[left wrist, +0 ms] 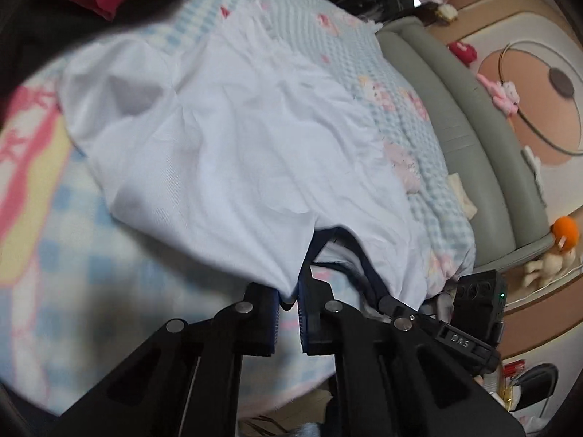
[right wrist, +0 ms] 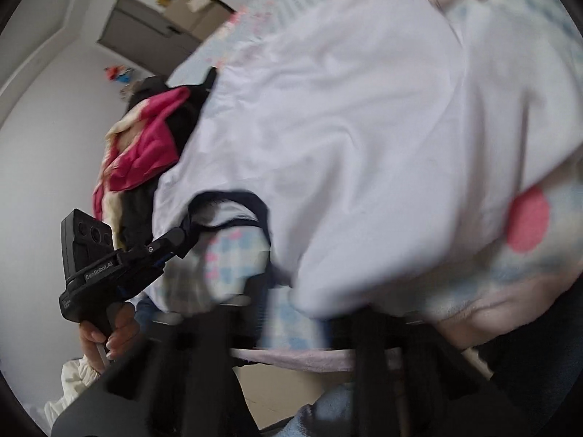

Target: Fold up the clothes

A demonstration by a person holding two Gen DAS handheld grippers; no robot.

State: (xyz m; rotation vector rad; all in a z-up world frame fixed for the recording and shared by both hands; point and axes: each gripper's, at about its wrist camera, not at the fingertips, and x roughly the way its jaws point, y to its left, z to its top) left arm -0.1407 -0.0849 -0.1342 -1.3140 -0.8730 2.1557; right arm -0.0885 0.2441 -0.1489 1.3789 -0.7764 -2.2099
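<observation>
Both grippers pinch white garment (left wrist: pixel 226 153) collar edge.

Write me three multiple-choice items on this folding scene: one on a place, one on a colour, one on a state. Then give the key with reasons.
1. Where does the white garment lie?
A. on the checked blanket
B. on the floor
C. on a chair

2. What colour is the garment's neck trim?
A. red
B. dark navy
C. yellow

3. What is the left gripper doing?
A. hanging open over the bed
B. shut on the pink cloth
C. shut on the white garment's edge

Key: 1 A, the garment is spread over the blue-checked blanket. 2 B, a dark band rims the neck opening. 3 C, in the left wrist view the white cloth runs down between the nearly closed pads. The right gripper pinches at the neck trim.
</observation>
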